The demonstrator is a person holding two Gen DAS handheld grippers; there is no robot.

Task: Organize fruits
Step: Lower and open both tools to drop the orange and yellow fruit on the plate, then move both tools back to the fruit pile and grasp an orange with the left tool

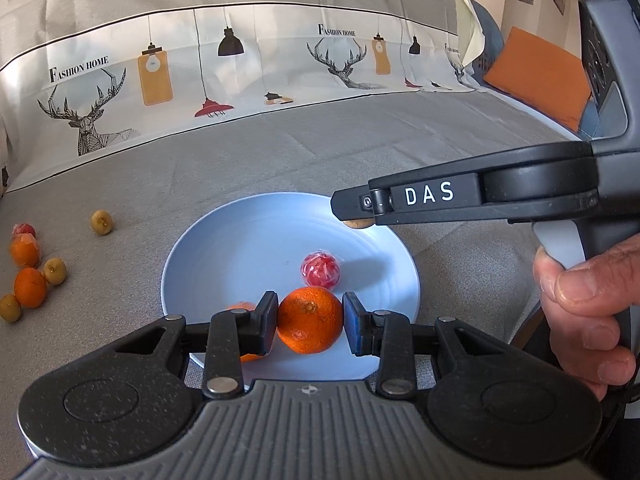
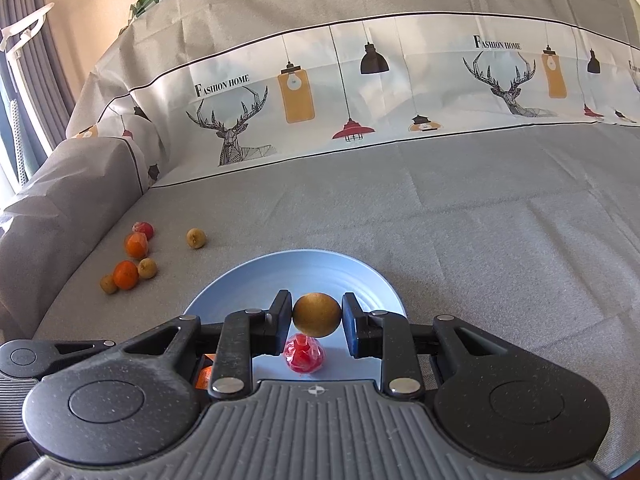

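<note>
so the left gripper [image 1: 310, 320] has its two pads closed onto an orange mandarin [image 1: 309, 319], one pad touching each side, and it's holding it over the near edge of the light blue plate [image 1: 224, 248]. a second orange fruit [image 1: 245, 307] sits on the plate right behind the left finger, mostly hidden. the right gripper [image 2: 316, 316] is pinched onto a small brownish-yellow round fruit [image 2: 317, 315], pads snug on both sides, and it hangs above the plate's middle, with the red wrapped fruit [image 2: 304, 358] lying on the plate just below it. in the left wrist view you can see that same right gripper from the side over the far right rim of the plate, the brown fruit just peeking out under its tip. the rest of the fruit is loose on the grey sofa cover [image 2: 460, 216] near its left edge: two oranges [image 2: 125, 275], a red one [image 2: 143, 229] and a few small yellowish ones [image 2: 196, 237], well apart from the plate.
</note>
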